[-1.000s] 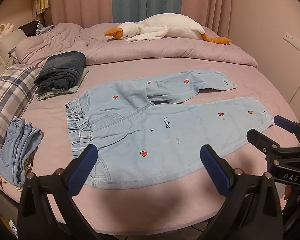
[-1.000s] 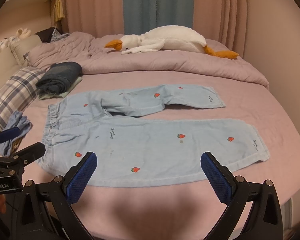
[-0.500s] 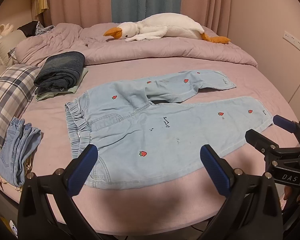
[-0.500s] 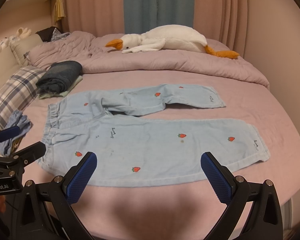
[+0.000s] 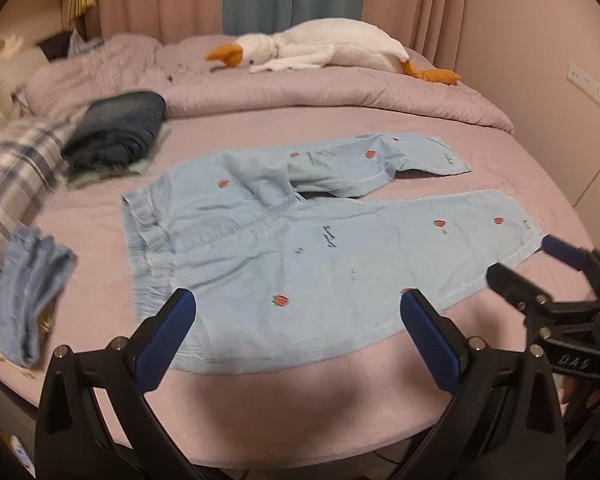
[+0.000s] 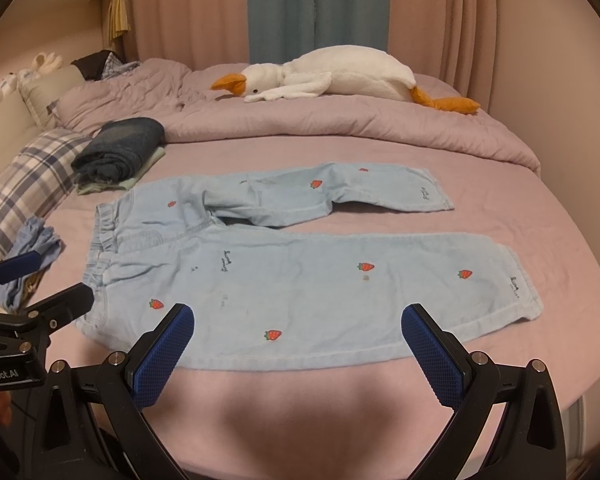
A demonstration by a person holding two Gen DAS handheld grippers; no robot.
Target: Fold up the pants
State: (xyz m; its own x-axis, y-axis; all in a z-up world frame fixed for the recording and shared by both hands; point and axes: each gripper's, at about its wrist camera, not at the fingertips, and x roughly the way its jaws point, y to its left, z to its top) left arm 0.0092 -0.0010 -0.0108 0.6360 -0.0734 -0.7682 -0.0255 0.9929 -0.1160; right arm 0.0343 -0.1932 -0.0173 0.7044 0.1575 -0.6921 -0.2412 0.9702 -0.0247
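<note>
While jaws gape, pants (image 6: 300,280) ahead, untouched

Left view motion-blurred: plaid pillow (image 5: 16,172), folded jeans (image 5: 24,292) smeared; embroidered lettering (image 6: 228,260) unreadable.

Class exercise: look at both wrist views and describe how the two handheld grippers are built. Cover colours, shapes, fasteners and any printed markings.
Both match. The left gripper and right gripper have black angular frames that fork into two fingers, each tipped with a long blue pad of cross-hatched texture. Round silver screws sit at the finger joints. White lettering marks the bodies: "DAS" on the right one, seen from the left camera, and a cropped "nRobot.AI" on the left one.
</note>
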